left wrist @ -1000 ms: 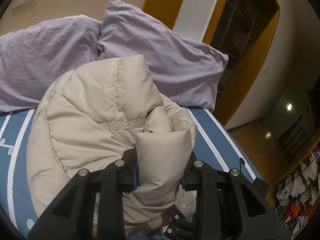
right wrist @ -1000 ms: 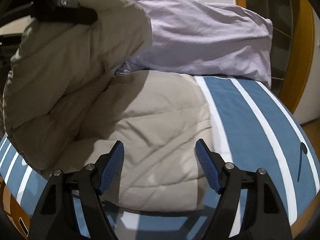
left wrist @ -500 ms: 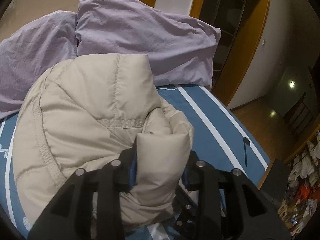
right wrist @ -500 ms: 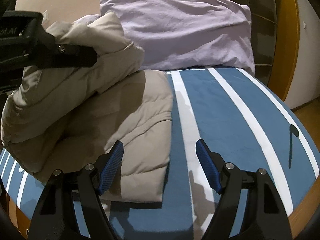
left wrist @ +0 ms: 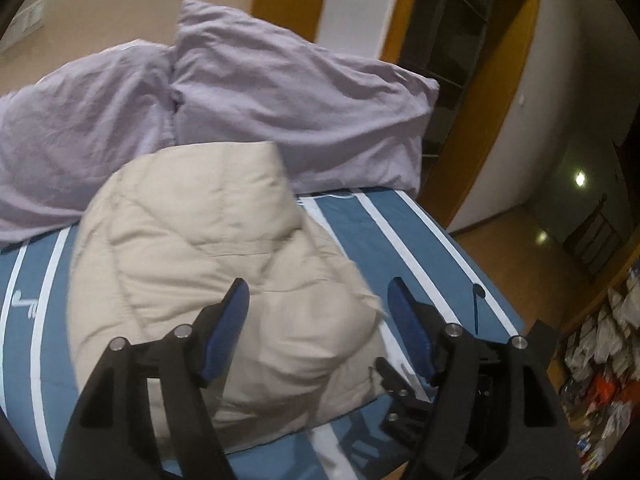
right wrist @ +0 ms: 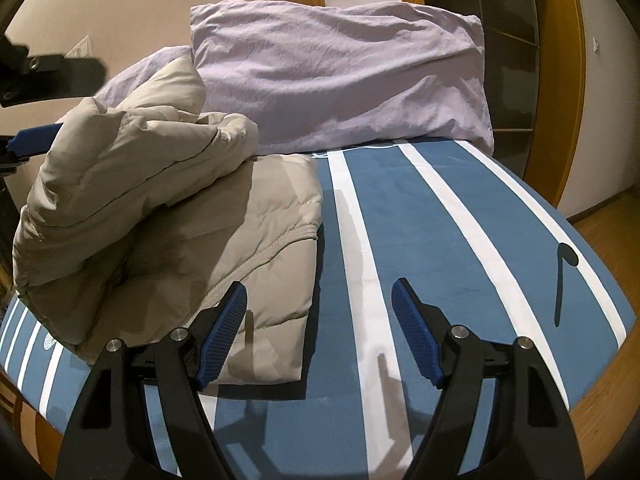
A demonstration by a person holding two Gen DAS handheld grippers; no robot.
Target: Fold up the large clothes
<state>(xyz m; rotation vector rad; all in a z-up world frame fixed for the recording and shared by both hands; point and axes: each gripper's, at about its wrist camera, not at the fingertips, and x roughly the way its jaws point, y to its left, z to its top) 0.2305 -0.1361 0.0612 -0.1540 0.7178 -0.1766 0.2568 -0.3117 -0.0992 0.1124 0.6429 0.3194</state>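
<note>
A beige puffer jacket [left wrist: 200, 240] lies bunched and partly folded on the blue bed cover with white stripes [left wrist: 400, 248]. My left gripper [left wrist: 317, 286] hovers just above its near edge. Its jaws are opening, and the padded fabric sits below and between them without the blue pads pressing on it. In the right wrist view the jacket [right wrist: 160, 200] has its upper layer heaped over a flat lower layer. My right gripper [right wrist: 320, 286] stands open over the bare cover [right wrist: 440, 220], just right of the jacket's hem. The left gripper's blue pad [right wrist: 36, 136] shows at the far left.
Two lilac pillows [left wrist: 300, 100] [left wrist: 80, 132] lean against the wall behind the jacket. The bed's right edge drops to a wooden floor [left wrist: 520, 232]. An orange door frame [left wrist: 500, 100] stands beyond, and cluttered items [left wrist: 608, 340] sit at the lower right.
The left jaws have spread and let go of the jacket fold they pinched; the fabric has dropped onto the bed. The right gripper has drifted right, off the jacket, staying open.
</note>
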